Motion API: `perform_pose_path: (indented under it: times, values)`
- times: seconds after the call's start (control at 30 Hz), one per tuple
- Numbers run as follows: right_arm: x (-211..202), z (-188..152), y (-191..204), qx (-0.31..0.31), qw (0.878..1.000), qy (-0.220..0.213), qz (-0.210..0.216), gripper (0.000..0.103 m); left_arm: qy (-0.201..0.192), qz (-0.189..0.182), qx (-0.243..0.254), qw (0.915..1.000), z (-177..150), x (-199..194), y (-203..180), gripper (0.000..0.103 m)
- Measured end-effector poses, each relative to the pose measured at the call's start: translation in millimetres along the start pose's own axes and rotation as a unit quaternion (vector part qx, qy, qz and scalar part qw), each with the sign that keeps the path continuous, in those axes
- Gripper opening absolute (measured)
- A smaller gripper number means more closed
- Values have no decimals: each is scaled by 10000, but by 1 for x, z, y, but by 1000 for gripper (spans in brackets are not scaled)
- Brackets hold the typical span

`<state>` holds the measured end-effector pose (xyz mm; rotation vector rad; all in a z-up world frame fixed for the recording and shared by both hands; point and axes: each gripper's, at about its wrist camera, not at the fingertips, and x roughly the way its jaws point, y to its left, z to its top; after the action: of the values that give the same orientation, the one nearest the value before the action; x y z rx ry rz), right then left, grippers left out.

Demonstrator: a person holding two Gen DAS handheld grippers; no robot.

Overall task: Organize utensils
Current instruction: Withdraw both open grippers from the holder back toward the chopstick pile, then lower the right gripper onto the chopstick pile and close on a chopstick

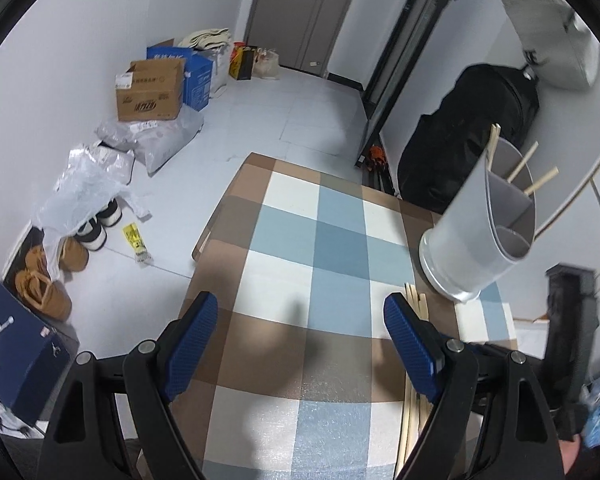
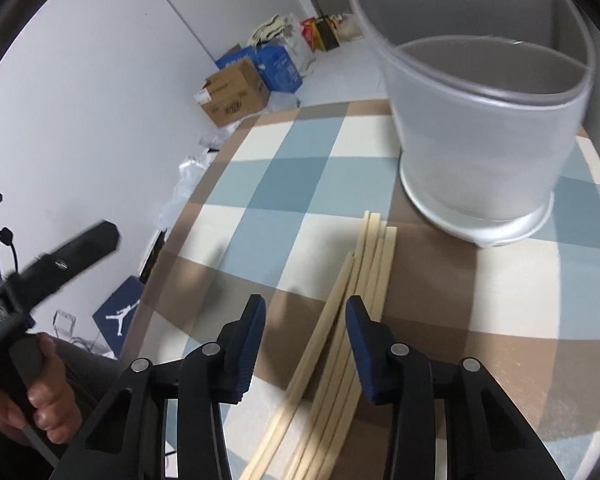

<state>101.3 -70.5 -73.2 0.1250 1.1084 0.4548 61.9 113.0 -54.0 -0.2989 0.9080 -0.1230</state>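
A grey divided utensil holder (image 2: 480,128) stands on the checked tablecloth (image 2: 284,184); it also shows in the left wrist view (image 1: 476,236) with a few wooden chopsticks (image 1: 528,172) sticking out of it. Several loose wooden chopsticks (image 2: 364,272) lie on the cloth in front of the holder. My right gripper (image 2: 306,320) is open just above their near ends, one chopstick between its blue fingers. My left gripper (image 1: 300,312) is open and empty over the cloth, the loose chopsticks (image 1: 414,308) beside its right finger.
The table's left edge (image 1: 208,232) drops to a floor with cardboard boxes (image 1: 152,88), bags, shoes (image 1: 44,280) and a blue shoe box (image 1: 16,348). A black bag (image 1: 472,128) stands behind the table. The hand holding the left gripper (image 2: 40,364) shows at the lower left of the right wrist view.
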Motion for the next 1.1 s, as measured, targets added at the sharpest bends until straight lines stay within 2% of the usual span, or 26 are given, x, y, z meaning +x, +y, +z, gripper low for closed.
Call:
perform_pose_path:
  times: [0.2, 0.3, 0.53, 0.63, 0.8, 0.93, 1.1]
  values:
    - [8, 2, 5, -137, 9998, 46, -109, 35, 64, -39, -163, 9998, 1, 2, 2, 82]
    - [14, 2, 16, -435, 9985, 113, -307, 26, 29, -68, -164, 9998, 1, 0, 2, 82]
    - [26, 7, 36, -947, 9925, 213, -750, 20, -21, -38, -267, 9996, 4, -3, 6, 82]
    - [32, 9, 34, -897, 9919, 338, -833, 8, -13, -77, -421, 9991, 6, -3, 13, 82]
    - [34, 12, 34, -774, 9937, 329, -740, 7, -108, -55, -684, 9976, 10, -6, 25, 82]
    - [34, 18, 26, -444, 9971, 394, -486, 7, -101, -100, -910, 9957, 10, -6, 36, 82]
    - [38, 25, 28, -383, 9972, 458, -459, 8, -64, -165, -1095, 9938, 10, -6, 42, 82]
